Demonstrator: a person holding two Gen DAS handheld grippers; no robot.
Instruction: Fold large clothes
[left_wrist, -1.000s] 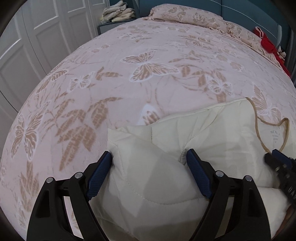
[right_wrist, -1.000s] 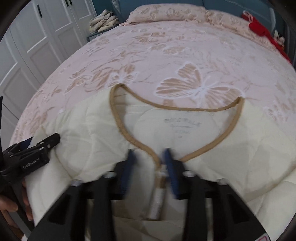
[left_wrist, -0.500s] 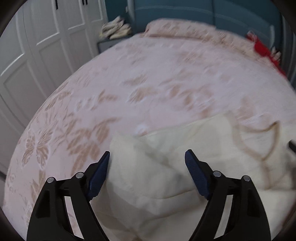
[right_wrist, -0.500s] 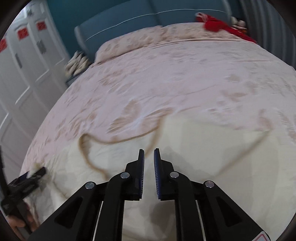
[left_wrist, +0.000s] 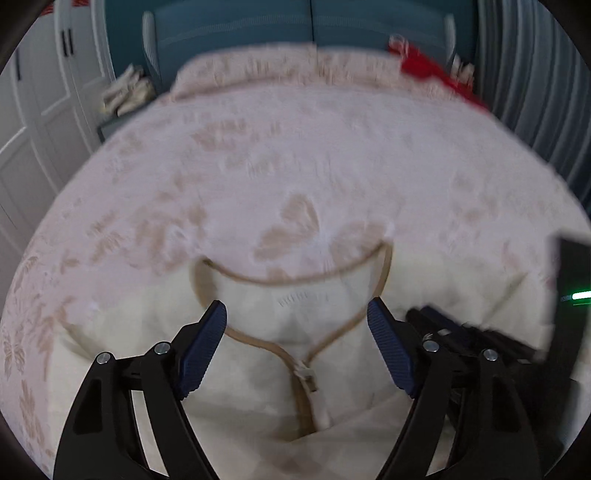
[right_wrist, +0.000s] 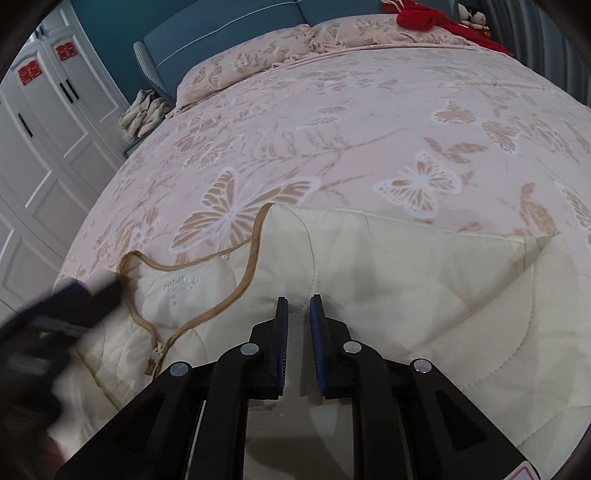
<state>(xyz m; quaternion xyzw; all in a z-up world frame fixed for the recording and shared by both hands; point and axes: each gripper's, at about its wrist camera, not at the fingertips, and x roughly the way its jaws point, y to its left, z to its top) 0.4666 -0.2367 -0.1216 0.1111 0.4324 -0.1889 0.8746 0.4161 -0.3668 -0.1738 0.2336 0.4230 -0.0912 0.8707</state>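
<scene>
Cream quilted jacket (right_wrist: 369, 266) lies on my butterfly bedspread (right_wrist: 332, 122), my right tongs (right_wrist: 296, 314) pinching a fold, my left tongs (left_wrist: 297, 314) wide open above its collar (left_wrist: 295, 277), red cloth (right_wrist: 424, 14) far behind.

Lighting was soft, even, indoor; shadows faint; left wrist view motion-blurred throughout; right wrist view sharp except its near-left corner; fisheye edges curved, vignetted.
</scene>
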